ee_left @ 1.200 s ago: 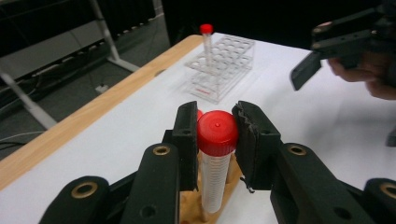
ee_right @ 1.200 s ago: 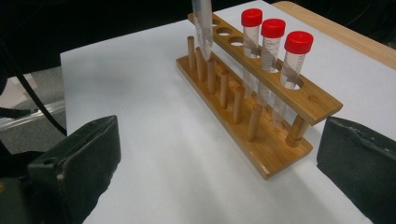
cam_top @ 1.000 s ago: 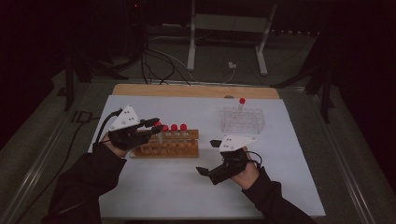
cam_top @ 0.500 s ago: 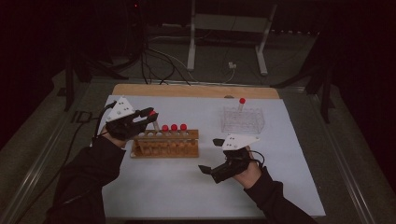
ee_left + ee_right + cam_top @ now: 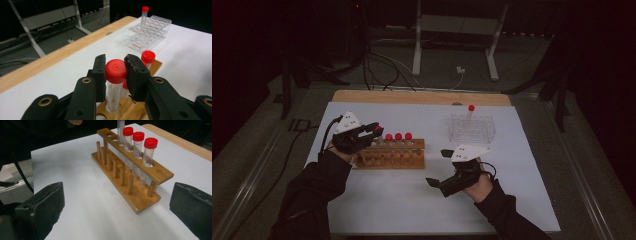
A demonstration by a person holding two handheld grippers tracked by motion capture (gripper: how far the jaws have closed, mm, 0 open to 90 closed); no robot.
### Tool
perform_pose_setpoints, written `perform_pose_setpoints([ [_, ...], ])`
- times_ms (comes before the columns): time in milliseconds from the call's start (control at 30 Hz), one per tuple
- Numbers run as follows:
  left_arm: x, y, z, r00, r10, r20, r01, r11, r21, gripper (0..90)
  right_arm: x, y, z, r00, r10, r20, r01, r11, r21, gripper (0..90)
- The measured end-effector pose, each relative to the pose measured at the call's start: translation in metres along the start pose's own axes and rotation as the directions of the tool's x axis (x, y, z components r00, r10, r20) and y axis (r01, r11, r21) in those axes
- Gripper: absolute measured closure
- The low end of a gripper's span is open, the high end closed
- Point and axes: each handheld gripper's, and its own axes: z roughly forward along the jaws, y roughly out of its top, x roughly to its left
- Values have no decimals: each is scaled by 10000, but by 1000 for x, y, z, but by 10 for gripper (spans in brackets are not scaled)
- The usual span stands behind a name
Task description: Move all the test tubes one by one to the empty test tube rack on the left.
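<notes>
My left gripper (image 5: 375, 131) is shut on the red cap of a clear tube (image 5: 115, 71). The tube hangs upright at the left part of a wooden rack (image 5: 389, 156), and its lower end sits in one of the rack's holes (image 5: 111, 110). To the right of it, three more red-capped tubes (image 5: 398, 136) stand in the same rack (image 5: 136, 183). My right gripper (image 5: 438, 168) rests low over the white table to the right of the rack. Its jaws (image 5: 117, 207) are wide open with nothing between them, and they face the rack's end.
A clear plastic rack (image 5: 473, 128) stands at the back right with one red-capped tube (image 5: 471, 111) in its far row; it also shows in the left gripper view (image 5: 149, 32). A wooden strip (image 5: 422, 97) runs along the table's far edge. Stands and cables lie behind it.
My left gripper has come down toward the wooden rack with the tube in it, and the tube now reaches into a hole. The right gripper has kept still.
</notes>
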Motion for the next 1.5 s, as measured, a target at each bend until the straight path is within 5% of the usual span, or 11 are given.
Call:
perform_pose_setpoints([
  [500,-2,-23,14,9998,-177,-9,177,9983,554,717,-3,-3,-2,10000,77,12,-77,10000,-7,0],
  [900,0,-23,13,9994,-238,233,220,9969,755,704,-7,-4,-4,9998,175,54,-175,9998,-55,0],
  [1033,-3,-22,11,9991,-210,364,174,9950,980,464,-10,-3,-7,9998,168,56,-166,9996,-228,0],
  [1500,-6,-22,-9,9951,-613,778,549,9951,825,99,-38,2,-21,9949,431,910,-362,9964,-761,0],
])
